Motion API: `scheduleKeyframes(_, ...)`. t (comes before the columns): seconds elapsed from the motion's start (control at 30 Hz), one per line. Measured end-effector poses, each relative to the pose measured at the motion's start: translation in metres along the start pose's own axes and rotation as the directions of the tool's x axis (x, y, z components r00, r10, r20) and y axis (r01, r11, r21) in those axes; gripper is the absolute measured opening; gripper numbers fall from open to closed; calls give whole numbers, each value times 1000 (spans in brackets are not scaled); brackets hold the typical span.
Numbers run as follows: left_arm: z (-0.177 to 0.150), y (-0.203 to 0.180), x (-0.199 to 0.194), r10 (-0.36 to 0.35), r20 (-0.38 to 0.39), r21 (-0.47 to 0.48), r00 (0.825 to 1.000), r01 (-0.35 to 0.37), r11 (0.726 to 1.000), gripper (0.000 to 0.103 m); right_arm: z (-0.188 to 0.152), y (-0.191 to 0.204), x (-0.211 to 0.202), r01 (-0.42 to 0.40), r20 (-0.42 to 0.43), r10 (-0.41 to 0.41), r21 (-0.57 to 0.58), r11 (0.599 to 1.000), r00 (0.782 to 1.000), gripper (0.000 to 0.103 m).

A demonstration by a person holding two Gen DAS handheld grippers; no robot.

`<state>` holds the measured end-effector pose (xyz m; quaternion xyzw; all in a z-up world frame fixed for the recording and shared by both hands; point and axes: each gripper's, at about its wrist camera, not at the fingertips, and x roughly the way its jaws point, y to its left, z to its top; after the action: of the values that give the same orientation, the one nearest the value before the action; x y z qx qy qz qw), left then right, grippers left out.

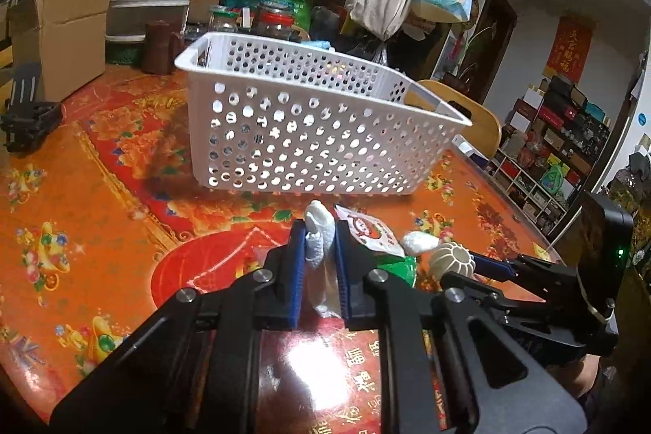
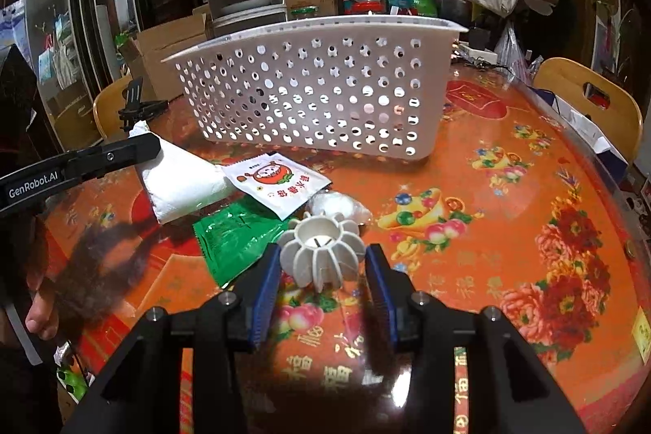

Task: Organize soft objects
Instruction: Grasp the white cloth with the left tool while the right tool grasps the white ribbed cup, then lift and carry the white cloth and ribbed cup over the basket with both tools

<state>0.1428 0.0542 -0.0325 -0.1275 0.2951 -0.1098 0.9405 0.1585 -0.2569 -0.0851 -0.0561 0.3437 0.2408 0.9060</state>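
A white tissue pack (image 1: pixel 319 238) is clamped between the blue pads of the left tongs (image 1: pixel 320 230), lifted off the orange tabletop (image 1: pixel 101 165) in front of the white perforated basket (image 1: pixel 309 121). The right tongs (image 2: pixel 323 261) stand partly wide around a ribbed white ball (image 2: pixel 319 251), their pads apparently just clear of it. Beside the ball lie a white snack packet (image 2: pixel 276 184) and a green packet (image 2: pixel 240 238).

The right gripper (image 2: pixel 323 263) hangs low over the orange flowered table (image 2: pixel 508 214), its blue pads either side of a white ribbed ball (image 2: pixel 321 251) (contact cannot be told). Just behind the ball lie a green foil packet (image 2: pixel 234 234), a white printed sachet (image 2: pixel 276 186) and a small clear-wrapped bundle (image 2: pixel 337 206). At left the left gripper (image 2: pixel 122 151) pinches a white folded cloth (image 2: pixel 183 182). Behind stands a white perforated basket (image 2: pixel 317 88).
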Motion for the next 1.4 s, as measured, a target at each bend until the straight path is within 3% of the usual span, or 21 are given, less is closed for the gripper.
scheduleKeyframes(0.43, 10, -14, -38, 24, 47, 23, 999, -25, 999, 10, 7, 1, -30, -9, 53, 9, -3, 1000, 999, 42)
scheduleKeyframes(0.9, 35, -28, -96, 61, 136, 30, 989, -66, 997, 10, 37, 6, -66, -30, 97, 33, -33, 999, 995, 42)
scheduleKeyframes(1.4, 97, -34, -124, 46, 192, 44, 980, -56, 997, 10, 98, -2, -81, -33, 140, 43, -73, 997, 989, 42)
